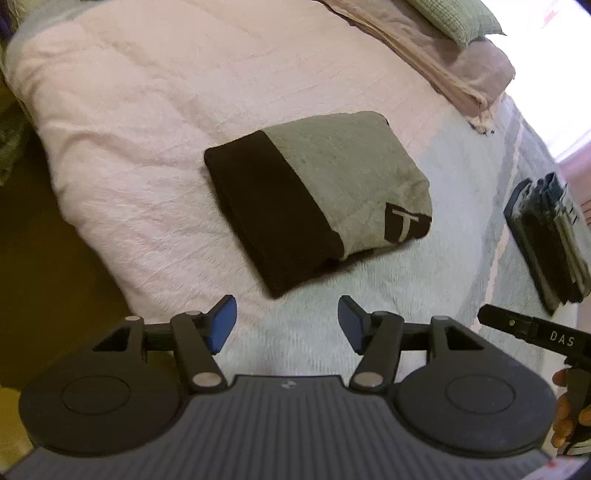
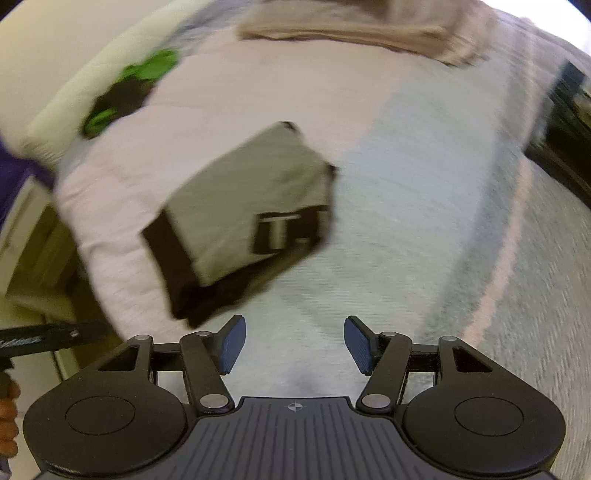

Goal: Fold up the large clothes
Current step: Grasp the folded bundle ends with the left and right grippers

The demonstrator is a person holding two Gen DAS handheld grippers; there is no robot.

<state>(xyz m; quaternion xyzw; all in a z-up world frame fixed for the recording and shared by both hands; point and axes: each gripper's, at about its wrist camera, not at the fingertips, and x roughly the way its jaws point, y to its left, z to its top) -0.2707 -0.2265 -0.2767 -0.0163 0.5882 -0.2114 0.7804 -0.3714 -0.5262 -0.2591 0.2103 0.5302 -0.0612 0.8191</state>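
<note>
- Left wrist view: the left gripper hangs over a bed, its blue-padded jaws spread apart with nothing between them.
- A folded garment, olive-grey with a dark brown band along one side and a patch bearing a pale "T", lies flat on the bedspread, just beyond the fingertips and not touching them.
- The bedspread is pink on the left and pale blue-green on the right; the garment sits across the line where the two colours meet.
- A beige cloth and a green pillow lie at the far end of the bed, and a stack of dark folded items rests near the right edge.
- The other gripper's black body and a hand show at the lower right corner.
- Right wrist view, blurred: the right gripper also stands with jaws apart and empty.
- The folded garment lies ahead and left of its fingers, clear of them, on the bedspread.
- A green and black object, too smeared to identify, sits at the bed's far left.
</note>
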